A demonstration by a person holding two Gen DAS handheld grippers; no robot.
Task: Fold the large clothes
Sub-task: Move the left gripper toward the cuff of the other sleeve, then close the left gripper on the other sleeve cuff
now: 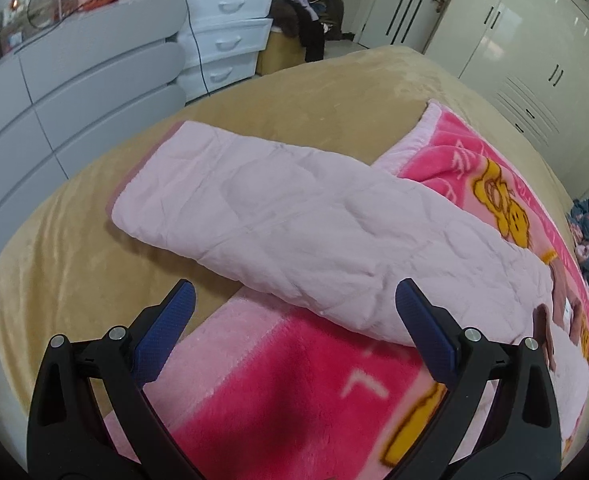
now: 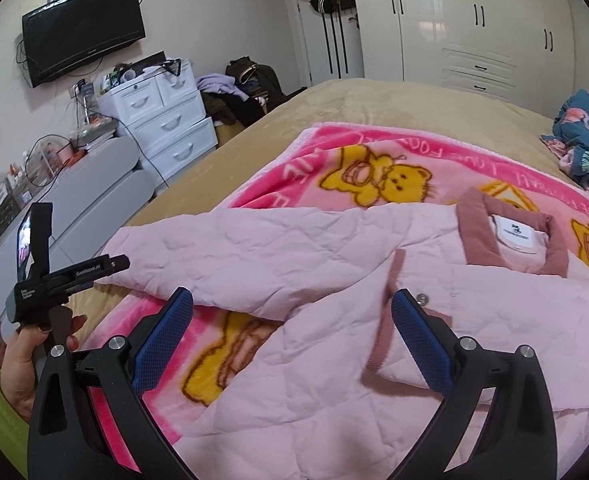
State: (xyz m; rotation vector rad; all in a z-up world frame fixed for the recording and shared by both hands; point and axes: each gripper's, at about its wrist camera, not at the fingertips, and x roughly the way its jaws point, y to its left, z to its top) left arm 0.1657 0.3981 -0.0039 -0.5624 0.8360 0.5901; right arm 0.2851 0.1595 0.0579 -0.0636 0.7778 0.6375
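Both my left hand-held gripper and right hand-held gripper hang spread, empty — I should pinch the jacket sleeve cuff cleanly, then fold inward.

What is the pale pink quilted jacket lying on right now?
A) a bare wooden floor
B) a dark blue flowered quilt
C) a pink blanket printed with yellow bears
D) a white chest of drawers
C: the pink quilted jacket is spread over the pink bear-print blanket on the bed.
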